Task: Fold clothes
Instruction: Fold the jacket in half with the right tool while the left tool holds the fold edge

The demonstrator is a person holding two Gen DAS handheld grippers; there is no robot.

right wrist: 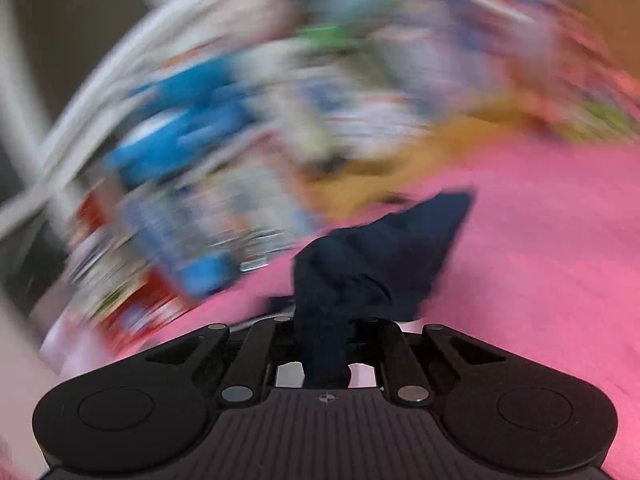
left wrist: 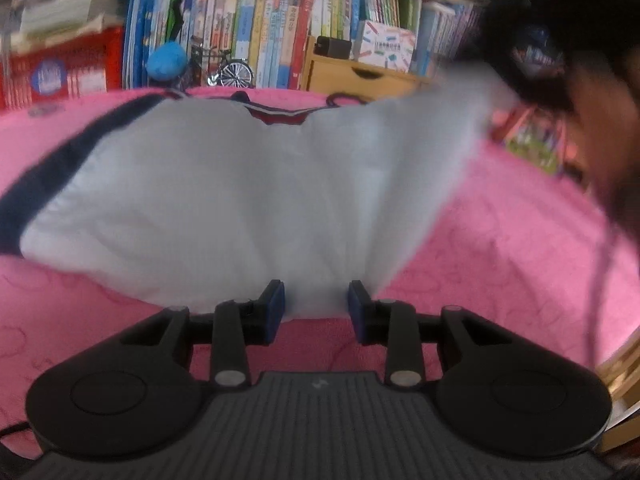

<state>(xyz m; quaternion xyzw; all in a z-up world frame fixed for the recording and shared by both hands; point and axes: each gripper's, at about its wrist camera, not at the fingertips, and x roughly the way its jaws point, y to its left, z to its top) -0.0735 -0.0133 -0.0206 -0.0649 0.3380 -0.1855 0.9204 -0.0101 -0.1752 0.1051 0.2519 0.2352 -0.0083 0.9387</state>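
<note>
in the left wrist view, a white shirt (left wrist: 224, 200) with a navy stripe (left wrist: 52, 172) along its left side and a red-and-navy collar (left wrist: 280, 114) lies spread on a pink blanket (left wrist: 500, 240). the left gripper (left wrist: 316, 308) has the shirt's near hem bunched between its two blue pads (left wrist: 276, 312), which press the fold from either side, so the tongs are clamped on the white shirt. the shirt's right part rises off the blanket toward the upper right, where a dark, blurred shape of the person (left wrist: 592, 92) fills the corner. behind the blanket stands a bookshelf (left wrist: 272, 28) packed with books, with a small model bicycle (left wrist: 228, 70), a blue ball (left wrist: 166, 60) and a wooden drawer box (left wrist: 360, 74) in front of it

in the right wrist view, nearly everything beyond the tool is smeared by motion blur. the right gripper (right wrist: 324, 344) is drawn closed on a piece of navy cloth (right wrist: 380, 256), which runs from between the fingers up and forward to a loose pointed flap above the pink blanket (right wrist: 540, 260). whether this navy cloth belongs to the white shirt cannot be told from this view. the blurred colours at upper left appear to be the bookshelf (right wrist: 192, 152)
</note>
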